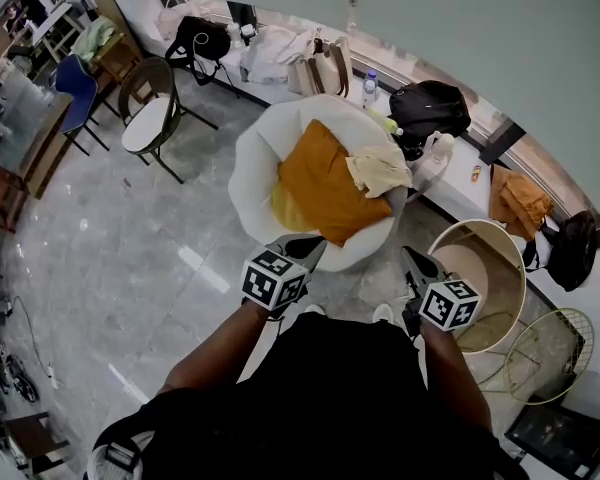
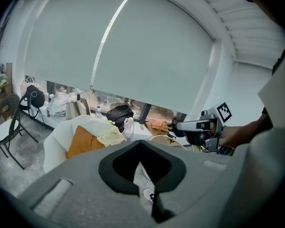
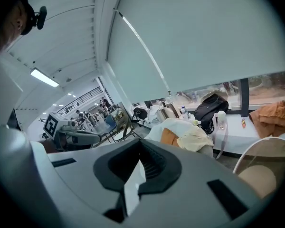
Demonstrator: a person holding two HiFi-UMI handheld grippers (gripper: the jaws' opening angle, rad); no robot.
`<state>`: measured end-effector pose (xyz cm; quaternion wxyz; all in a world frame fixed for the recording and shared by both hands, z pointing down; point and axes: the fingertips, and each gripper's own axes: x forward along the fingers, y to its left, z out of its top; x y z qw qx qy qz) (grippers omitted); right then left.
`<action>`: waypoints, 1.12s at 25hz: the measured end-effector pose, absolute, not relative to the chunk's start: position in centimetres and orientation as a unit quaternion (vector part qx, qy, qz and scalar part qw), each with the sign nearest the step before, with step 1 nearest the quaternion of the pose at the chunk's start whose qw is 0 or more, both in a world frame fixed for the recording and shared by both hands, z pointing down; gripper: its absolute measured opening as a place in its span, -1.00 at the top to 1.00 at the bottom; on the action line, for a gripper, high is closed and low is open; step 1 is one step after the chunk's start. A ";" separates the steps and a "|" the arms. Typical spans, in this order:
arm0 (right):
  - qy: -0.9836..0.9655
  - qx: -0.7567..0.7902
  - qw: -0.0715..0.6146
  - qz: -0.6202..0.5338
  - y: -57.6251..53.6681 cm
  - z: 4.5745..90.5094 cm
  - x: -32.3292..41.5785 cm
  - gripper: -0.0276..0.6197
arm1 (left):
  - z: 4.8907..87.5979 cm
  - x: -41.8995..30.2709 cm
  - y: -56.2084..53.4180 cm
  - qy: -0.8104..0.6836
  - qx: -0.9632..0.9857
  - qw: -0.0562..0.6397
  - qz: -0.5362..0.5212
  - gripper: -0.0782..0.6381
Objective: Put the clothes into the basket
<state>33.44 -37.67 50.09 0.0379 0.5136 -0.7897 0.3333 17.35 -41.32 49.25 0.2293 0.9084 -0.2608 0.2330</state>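
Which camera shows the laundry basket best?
The head view: it looks down into the round basket, showing most of its rim and its inside. The right gripper view cuts the basket off at the frame's lower right. The left gripper view shows only a sliver of the basket's rim.

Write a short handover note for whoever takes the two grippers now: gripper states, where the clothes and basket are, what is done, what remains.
Left gripper: shut, empty, held close to the body.
Right gripper: shut, empty, just left of the basket.
Clothes: orange cloth and yellow cloth lie on the white chair straight ahead. Another orange cloth lies on the sill behind the basket.
Done: nothing; no clothes show in the basket.
Left: pick up each cloth and drop it into the basket.
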 end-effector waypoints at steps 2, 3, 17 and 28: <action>-0.788 0.514 0.037 0.336 -37.7 50.4 32.2 0.87 | 49.6 15.9 -41.4 -0.263 0.907 0.231 0.234 0.78; -0.788 0.514 0.038 0.337 -37.8 50.5 31.6 0.87 | 49.7 15.2 -41.6 -0.265 0.906 0.233 0.232 0.78; -0.800 0.495 0.061 0.333 -42.2 50.7 28.8 0.87 | 50.9 10.6 -43.4 -0.307 0.889 0.259 0.220 0.78; -0.816 0.463 0.069 0.339 -50.1 52.2 32.6 0.87 | 52.2 13.8 -49.5 -0.342 0.870 0.269 0.231 0.78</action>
